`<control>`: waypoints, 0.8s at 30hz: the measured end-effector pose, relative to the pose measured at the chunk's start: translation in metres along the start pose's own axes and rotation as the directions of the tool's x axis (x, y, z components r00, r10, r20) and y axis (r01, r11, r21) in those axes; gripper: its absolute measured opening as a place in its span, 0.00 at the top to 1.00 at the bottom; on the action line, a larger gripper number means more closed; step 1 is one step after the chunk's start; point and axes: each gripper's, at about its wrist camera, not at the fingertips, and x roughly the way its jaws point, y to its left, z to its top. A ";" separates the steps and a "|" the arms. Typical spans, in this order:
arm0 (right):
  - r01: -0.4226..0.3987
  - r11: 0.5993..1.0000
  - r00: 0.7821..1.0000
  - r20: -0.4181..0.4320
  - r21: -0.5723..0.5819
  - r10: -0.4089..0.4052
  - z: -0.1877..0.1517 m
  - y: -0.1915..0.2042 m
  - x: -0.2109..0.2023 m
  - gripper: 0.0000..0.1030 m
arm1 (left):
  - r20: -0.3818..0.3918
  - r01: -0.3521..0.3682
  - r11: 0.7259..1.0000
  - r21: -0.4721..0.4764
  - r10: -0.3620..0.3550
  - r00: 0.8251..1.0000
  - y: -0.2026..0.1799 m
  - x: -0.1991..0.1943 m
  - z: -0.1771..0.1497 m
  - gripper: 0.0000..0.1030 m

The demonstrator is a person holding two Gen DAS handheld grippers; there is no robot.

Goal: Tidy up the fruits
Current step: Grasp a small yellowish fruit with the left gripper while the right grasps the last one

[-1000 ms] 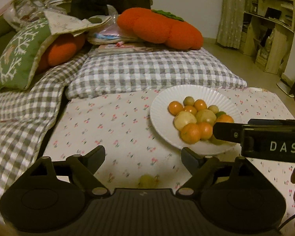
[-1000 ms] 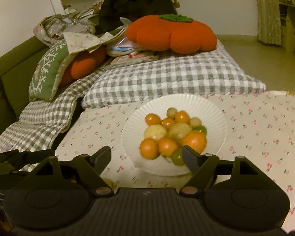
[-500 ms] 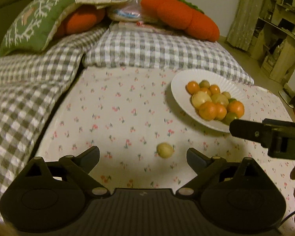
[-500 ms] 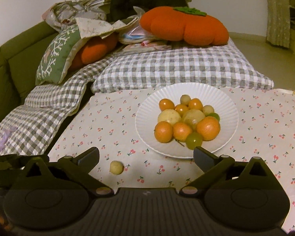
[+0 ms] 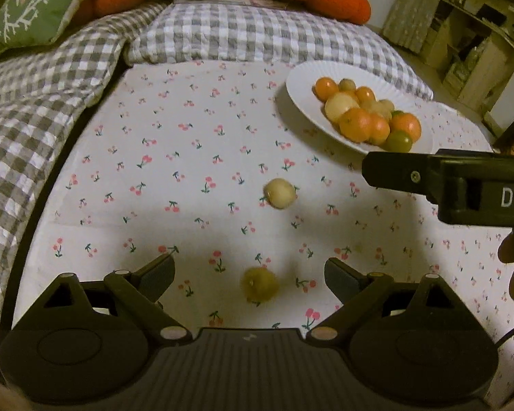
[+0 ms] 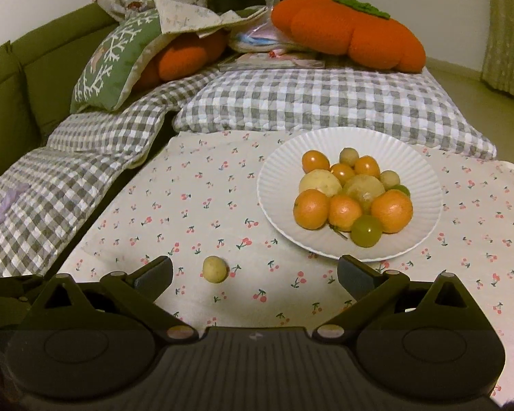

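Lying loose now, two small fruits (image 5: 279, 193) dot the cloth (image 5: 188, 171).

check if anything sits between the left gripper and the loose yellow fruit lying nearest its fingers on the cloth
Nothing visible does. The left gripper is open, and the yellow-green fruit lies on bare cherry-print cloth between its fingers, untouched. A second pale fruit lies farther on, well clear.

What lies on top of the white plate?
On the white plate lies a heap of small fruits: orange, pale yellow and green ones. The plate's middle beneath them is covered.
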 end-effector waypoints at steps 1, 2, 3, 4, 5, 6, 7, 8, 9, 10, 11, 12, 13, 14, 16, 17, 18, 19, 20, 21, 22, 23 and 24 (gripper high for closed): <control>0.001 1.000 1.000 -0.004 -0.005 -0.001 -0.001 0.001 0.002 0.01 | -0.004 0.001 1.000 -0.003 -0.001 1.000 0.001 0.001 0.000 0.19; 0.002 1.000 1.000 -0.008 -0.010 -0.003 -0.001 0.002 0.003 0.01 | -0.008 0.001 1.000 -0.008 -0.001 1.000 0.002 0.002 -0.001 0.21; 0.004 1.000 1.000 -0.014 -0.016 -0.004 -0.002 0.003 0.005 0.01 | -0.016 0.003 1.000 -0.010 -0.003 1.000 0.002 0.004 -0.001 0.25; 0.006 1.000 1.000 -0.019 -0.021 -0.006 -0.003 0.004 0.007 0.01 | -0.023 0.006 1.000 -0.013 -0.006 1.000 0.002 0.006 -0.002 0.27; 0.008 1.000 1.000 -0.024 -0.025 -0.009 -0.004 0.005 0.009 0.01 | -0.032 0.012 1.000 -0.018 -0.013 0.999 0.003 0.008 -0.002 0.31; 0.010 1.000 1.000 -0.029 -0.028 -0.011 -0.005 0.005 0.011 0.01 | -0.041 0.019 1.000 -0.022 -0.019 0.999 0.003 0.010 -0.003 0.36; 0.010 0.999 0.999 -0.033 -0.032 -0.011 -0.005 0.006 0.012 0.01 | -0.050 0.025 0.999 -0.026 -0.026 0.998 0.003 0.012 -0.004 0.38; 0.010 0.999 0.999 -0.035 -0.034 -0.012 -0.006 0.006 0.014 0.01 | -0.059 0.031 0.999 -0.030 -0.033 0.998 0.003 0.015 -0.004 0.44; 0.010 0.999 0.999 -0.037 -0.037 -0.012 -0.006 0.007 0.014 0.01 | -0.066 0.036 0.999 -0.033 -0.038 0.997 0.003 0.016 -0.005 0.50; 0.010 0.999 0.999 -0.038 -0.039 -0.011 -0.006 0.007 0.015 0.01 | -0.071 0.039 0.999 -0.038 -0.042 0.997 0.003 0.018 -0.005 0.53; 0.009 0.999 0.999 -0.039 -0.042 -0.011 -0.007 0.008 0.016 0.01 | -0.077 0.042 0.998 -0.043 -0.045 0.996 0.004 0.020 -0.006 0.59; 0.009 0.999 0.999 -0.039 -0.044 -0.011 -0.007 0.008 0.017 0.01 | -0.082 0.044 0.998 -0.048 -0.047 0.996 0.004 0.022 -0.006 0.68; 0.010 0.999 0.999 -0.040 -0.047 -0.012 -0.007 0.009 0.018 0.01 | -0.088 0.045 0.998 -0.054 -0.049 0.995 0.005 0.024 -0.006 0.72; 0.012 0.999 0.999 -0.041 -0.050 -0.015 -0.008 0.009 0.019 0.01 | -0.094 0.045 0.997 -0.061 -0.051 0.994 0.005 0.025 -0.007 0.82; 0.017 0.998 0.999 -0.044 -0.053 -0.019 -0.008 0.008 0.021 0.01 | -0.095 0.045 0.997 -0.067 -0.052 0.994 0.005 0.027 -0.008 0.91; 0.018 0.998 0.999 -0.046 -0.054 -0.020 -0.008 0.008 0.022 0.01 | -0.092 0.043 0.997 -0.065 -0.049 0.995 0.005 0.026 -0.008 0.91; 0.019 0.998 0.999 -0.046 -0.055 -0.021 -0.009 0.008 0.023 0.01 | -0.090 0.043 0.997 -0.066 -0.049 0.995 0.005 0.026 -0.007 0.91; 0.018 0.998 0.999 -0.046 -0.056 -0.021 -0.009 0.008 0.024 0.01 | -0.087 0.043 0.997 -0.069 -0.049 0.995 0.005 0.025 -0.007 0.91; 0.017 0.998 0.999 -0.045 -0.058 -0.019 -0.010 0.009 0.025 0.01 | -0.086 0.042 0.997 -0.071 -0.049 0.995 0.006 0.025 -0.006 0.91; 0.013 0.998 0.999 -0.043 -0.061 -0.015 -0.010 0.009 0.025 0.01 | -0.086 0.041 0.997 -0.072 -0.047 0.995 0.006 0.025 -0.006 0.91; 0.007 0.998 0.999 -0.039 -0.064 -0.009 -0.011 0.010 0.027 0.02 | -0.086 0.040 0.997 -0.071 -0.046 0.995 0.005 0.026 -0.006 0.91; -0.003 0.998 0.999 -0.037 -0.068 0.000 -0.013 0.011 0.029 0.03 | -0.086 0.039 0.997 -0.068 -0.045 0.995 0.004 0.027 -0.006 0.91; -0.011 0.997 0.999 -0.036 -0.073 0.009 -0.013 0.012 0.032 0.05 | -0.087 0.038 0.997 -0.066 -0.044 0.995 0.004 0.027 -0.006 0.91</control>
